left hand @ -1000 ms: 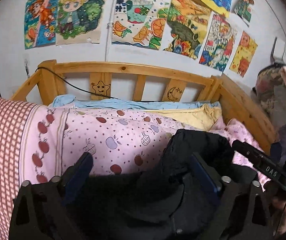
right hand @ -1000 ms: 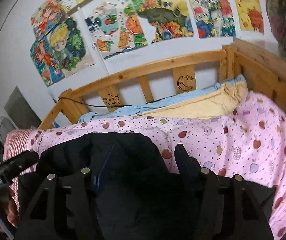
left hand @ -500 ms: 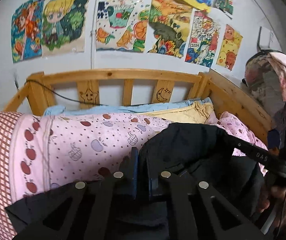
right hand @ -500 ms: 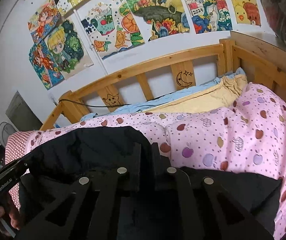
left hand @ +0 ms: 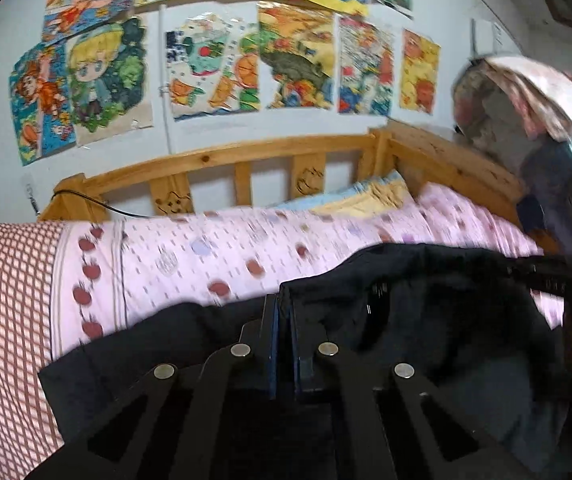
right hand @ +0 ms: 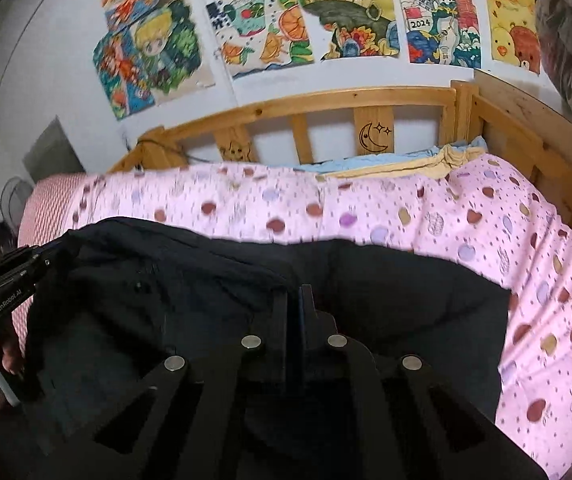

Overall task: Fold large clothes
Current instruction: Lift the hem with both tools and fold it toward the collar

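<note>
Garment [left hand: 426, 312] edge pinched in both grippers [left hand: 284, 300] [right hand: 294, 294], over quilt [right hand: 466, 216].

Garment [right hand: 386, 300] on quilt [right hand: 486, 232] – bed rail [right hand: 326, 104] behind, drawings [right hand: 346, 20] above.

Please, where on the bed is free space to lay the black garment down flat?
The pink apple-print quilt lies bare between the black garment and the wooden headboard, and down the right side beside the wooden side rail. It is crowded near both grippers, left gripper and right gripper.
</note>
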Demonstrator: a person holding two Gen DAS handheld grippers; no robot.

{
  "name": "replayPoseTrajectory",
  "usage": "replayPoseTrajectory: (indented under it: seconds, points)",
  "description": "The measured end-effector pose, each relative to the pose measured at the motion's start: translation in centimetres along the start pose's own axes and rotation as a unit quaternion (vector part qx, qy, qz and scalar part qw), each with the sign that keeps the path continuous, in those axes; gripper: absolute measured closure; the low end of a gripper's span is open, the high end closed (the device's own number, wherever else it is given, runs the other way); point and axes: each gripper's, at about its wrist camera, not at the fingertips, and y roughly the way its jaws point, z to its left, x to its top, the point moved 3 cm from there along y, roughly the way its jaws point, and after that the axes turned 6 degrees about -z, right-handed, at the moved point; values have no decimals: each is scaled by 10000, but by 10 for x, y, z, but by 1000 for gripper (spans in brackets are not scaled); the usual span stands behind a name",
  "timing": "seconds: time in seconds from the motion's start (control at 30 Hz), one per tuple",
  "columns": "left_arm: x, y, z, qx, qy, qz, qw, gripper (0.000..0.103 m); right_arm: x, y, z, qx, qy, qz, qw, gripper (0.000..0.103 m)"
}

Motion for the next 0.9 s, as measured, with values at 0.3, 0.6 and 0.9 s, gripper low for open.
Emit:
replayPoseTrajectory:
  seconds: [0.3,0.6,0.9]
  points:
    - [-61,16,-11,-221,405,605,9971,98,-37,21,-4,0,-118,375,9992,99]
    - [-79,28,-13,-235,473,735,9959,98,-58,35,3,-209,-321,484,9981,99]
    - [-68,15,-11,-254,505,555,9969,98,-30,-22,22,-845,-698,-530,9926,96]
